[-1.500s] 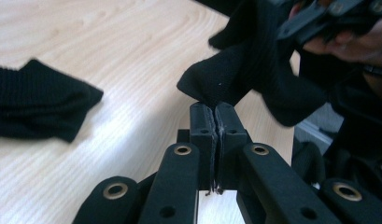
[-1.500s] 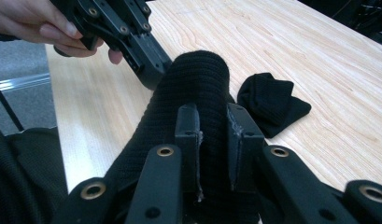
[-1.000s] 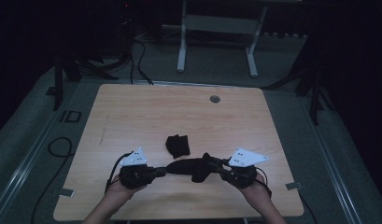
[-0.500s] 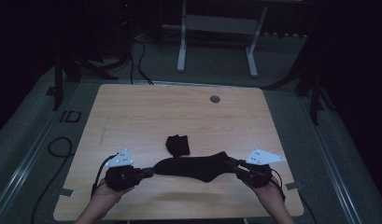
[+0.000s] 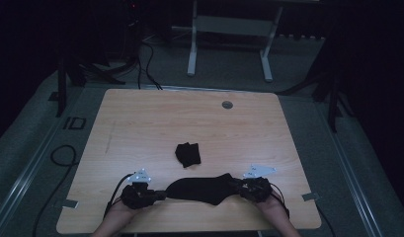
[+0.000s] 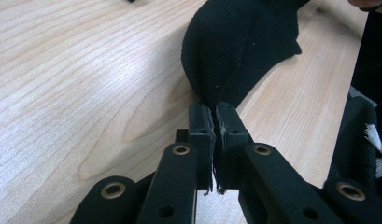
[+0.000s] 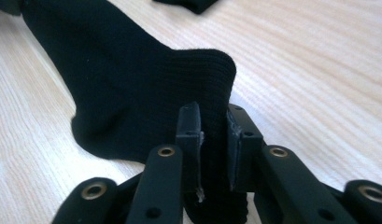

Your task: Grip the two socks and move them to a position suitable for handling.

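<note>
A black sock (image 5: 202, 188) lies stretched flat along the near edge of the wooden table (image 5: 189, 118), held at both ends. My left gripper (image 5: 160, 194) is shut on its toe end; in the left gripper view the jaws (image 6: 214, 109) pinch a thin fold of the sock (image 6: 244, 46). My right gripper (image 5: 237, 186) holds the ribbed cuff. In the right gripper view its jaws (image 7: 212, 116) have just been opening a little, with the sock's (image 7: 123, 93) cuff still squeezed between the pads.
A small folded black cloth (image 5: 188, 153) lies just beyond the sock, and its edge shows at the top of the right gripper view (image 7: 188, 3). A round grommet (image 5: 227, 104) sits near the table's far edge. Cables and a white stand are on the floor behind.
Both hands have moved down and apart. The sock, bunched between the grippers before, is now pulled out long and resting on the table.
</note>
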`<state>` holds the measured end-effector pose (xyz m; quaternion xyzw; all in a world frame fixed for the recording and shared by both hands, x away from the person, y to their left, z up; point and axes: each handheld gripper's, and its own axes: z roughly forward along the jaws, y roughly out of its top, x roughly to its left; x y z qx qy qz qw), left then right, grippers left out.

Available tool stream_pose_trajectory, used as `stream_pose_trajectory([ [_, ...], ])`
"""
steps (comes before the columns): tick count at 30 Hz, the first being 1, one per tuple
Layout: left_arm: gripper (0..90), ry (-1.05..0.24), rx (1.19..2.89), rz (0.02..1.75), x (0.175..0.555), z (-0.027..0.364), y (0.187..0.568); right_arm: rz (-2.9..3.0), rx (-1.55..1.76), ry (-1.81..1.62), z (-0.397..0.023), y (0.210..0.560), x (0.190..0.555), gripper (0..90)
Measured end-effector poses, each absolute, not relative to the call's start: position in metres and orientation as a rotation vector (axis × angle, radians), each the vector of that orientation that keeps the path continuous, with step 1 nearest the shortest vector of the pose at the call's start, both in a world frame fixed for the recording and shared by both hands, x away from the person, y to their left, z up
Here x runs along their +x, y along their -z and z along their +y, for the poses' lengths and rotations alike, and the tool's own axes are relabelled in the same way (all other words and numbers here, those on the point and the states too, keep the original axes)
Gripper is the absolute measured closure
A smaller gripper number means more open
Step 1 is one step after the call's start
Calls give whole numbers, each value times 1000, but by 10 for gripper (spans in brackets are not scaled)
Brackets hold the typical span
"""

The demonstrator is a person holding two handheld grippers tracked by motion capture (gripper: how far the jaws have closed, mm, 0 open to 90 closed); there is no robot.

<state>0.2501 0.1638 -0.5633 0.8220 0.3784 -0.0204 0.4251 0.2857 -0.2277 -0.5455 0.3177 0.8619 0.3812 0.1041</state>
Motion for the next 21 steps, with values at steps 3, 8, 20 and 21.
stream_pose_trajectory([
  [3, 809, 61, 2053, 945, 250, 165, 564, 2560, 943, -1107, -226, 551, 287, 706],
  [8, 537, -10, 2025, 933, 249, 169, 553, 2554, 937, -1111, -230, 542, 286, 484],
  [20, 814, -77, 2013, 862, 253, 145, 537, 2448, 932, -1151, -238, 515, 288, 873],
  [21, 840, -86, 2028, 860, 255, 140, 539, 2466, 912, -1128, -235, 518, 287, 887],
])
